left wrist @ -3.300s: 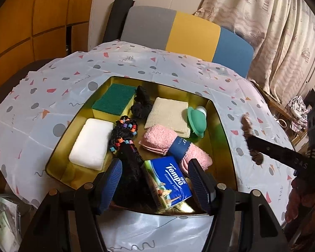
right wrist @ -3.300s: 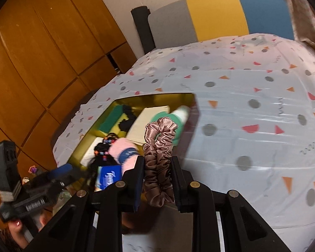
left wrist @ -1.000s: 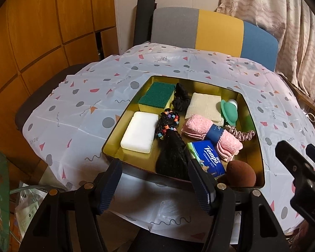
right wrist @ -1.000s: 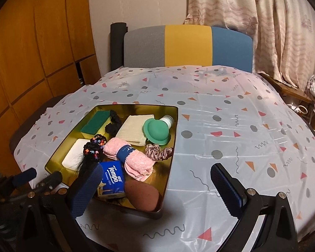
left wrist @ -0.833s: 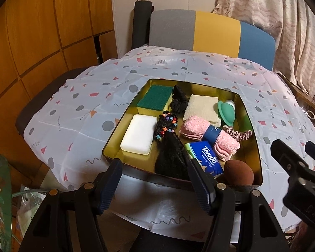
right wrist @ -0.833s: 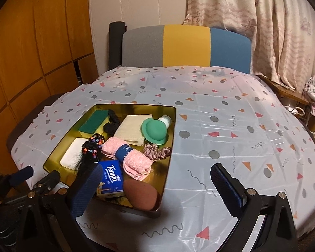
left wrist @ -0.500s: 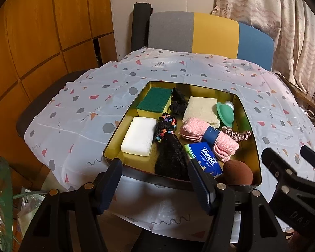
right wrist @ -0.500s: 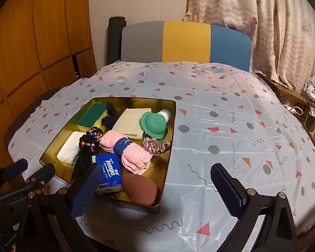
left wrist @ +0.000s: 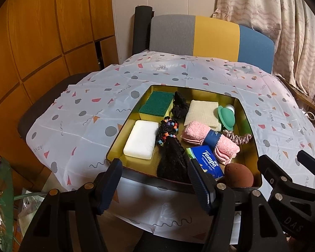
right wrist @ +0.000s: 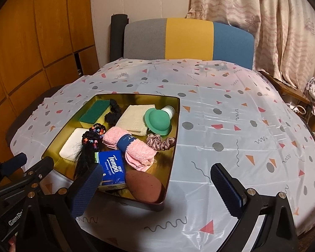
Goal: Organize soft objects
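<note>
A gold tray (left wrist: 246, 130) (right wrist: 171, 168) on the patterned tablecloth holds a green sponge (left wrist: 156, 106), a white sponge (left wrist: 141, 139), a beaded black hairpiece (left wrist: 172, 155), a pink towel (right wrist: 136, 151), a satin scrunchie (right wrist: 159, 141), a blue tissue pack (right wrist: 112, 168) and a brown puff (right wrist: 143, 185). My left gripper (left wrist: 154, 174) hangs open in front of the tray's near rim, holding nothing. My right gripper (right wrist: 155, 174) stands wide open at the tray's near right corner, also holding nothing.
Also in the tray are a cream cloth (left wrist: 202, 113), a green silicone cup (right wrist: 158, 119) and a black scrunchie (left wrist: 179, 107). Bare tablecloth (right wrist: 252, 136) stretches right of the tray. A grey, yellow and blue chair back (right wrist: 189, 40) stands behind the table; wood panels are on the left.
The right gripper, earlier shut on the satin scrunchie, is now open and the scrunchie lies in the tray. Both grippers have drawn back from the tray; over the last second they barely move.
</note>
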`<action>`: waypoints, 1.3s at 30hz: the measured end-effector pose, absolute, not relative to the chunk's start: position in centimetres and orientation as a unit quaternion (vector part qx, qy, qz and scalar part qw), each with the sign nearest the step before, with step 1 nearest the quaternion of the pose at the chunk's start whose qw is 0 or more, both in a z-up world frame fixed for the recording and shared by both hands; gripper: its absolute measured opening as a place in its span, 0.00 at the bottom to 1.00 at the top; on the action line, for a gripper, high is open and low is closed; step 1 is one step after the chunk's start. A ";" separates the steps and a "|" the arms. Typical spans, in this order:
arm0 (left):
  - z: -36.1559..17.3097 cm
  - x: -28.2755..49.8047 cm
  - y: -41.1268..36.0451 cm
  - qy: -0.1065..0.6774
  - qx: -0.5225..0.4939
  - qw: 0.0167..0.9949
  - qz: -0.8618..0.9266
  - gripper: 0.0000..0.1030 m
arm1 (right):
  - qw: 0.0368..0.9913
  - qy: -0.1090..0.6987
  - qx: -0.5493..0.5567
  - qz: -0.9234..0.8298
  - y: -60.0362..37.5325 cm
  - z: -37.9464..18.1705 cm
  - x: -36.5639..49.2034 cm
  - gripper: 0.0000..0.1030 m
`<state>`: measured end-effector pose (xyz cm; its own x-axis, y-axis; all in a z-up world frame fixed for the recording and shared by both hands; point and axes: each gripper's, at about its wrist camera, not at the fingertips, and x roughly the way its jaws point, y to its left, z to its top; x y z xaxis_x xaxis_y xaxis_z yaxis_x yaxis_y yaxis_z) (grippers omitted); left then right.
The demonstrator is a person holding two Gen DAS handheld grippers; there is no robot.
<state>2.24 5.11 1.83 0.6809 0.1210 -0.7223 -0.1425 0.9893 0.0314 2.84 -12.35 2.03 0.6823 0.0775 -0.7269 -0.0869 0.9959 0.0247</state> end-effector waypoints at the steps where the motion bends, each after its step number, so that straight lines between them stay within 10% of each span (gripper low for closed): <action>1: 1.8 2.2 5.1 0.394 -0.014 0.916 0.072 0.64 | 0.917 0.397 -0.005 0.045 -12.3 2.0 2.8 1.00; 39: 1.5 2.4 5.1 0.398 -0.009 0.914 0.073 0.64 | 0.913 0.405 0.000 0.047 -12.2 1.5 2.9 1.00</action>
<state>2.36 5.14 1.45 0.6727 0.1266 -0.7290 -0.1410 0.9891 0.0416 2.89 -12.17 1.55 0.6671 0.0859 -0.7400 -0.0854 0.9956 0.0385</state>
